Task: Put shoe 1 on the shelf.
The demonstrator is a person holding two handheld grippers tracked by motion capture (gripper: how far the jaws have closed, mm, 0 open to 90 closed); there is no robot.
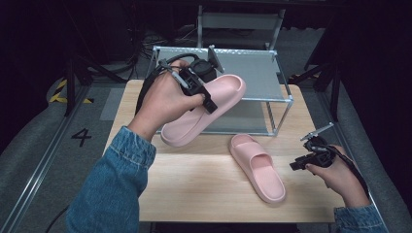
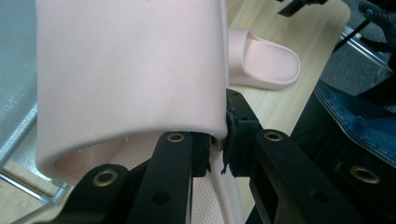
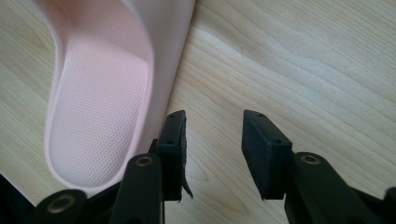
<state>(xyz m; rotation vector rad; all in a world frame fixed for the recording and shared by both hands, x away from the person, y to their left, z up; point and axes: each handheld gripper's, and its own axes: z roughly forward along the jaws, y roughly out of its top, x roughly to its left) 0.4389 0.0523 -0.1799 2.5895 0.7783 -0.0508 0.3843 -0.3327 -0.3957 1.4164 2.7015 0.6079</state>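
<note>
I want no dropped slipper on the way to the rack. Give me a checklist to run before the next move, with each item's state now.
1. Left gripper shut on the held slipper: ok, the jaws pinch its side wall in the left gripper view.
2. Held slipper clear of the table: ok, it hangs tilted in the air.
3. Rack shelf free to take it: ok, the shelf is bare.
4. Second slipper out of the way: ok, it lies flat on the table, apart from the rack.
5. Right gripper ready: ok, open, nothing between the jaws, beside the second slipper.
6. Depth of the grip: cannot tell, the strap hides it.
</note>
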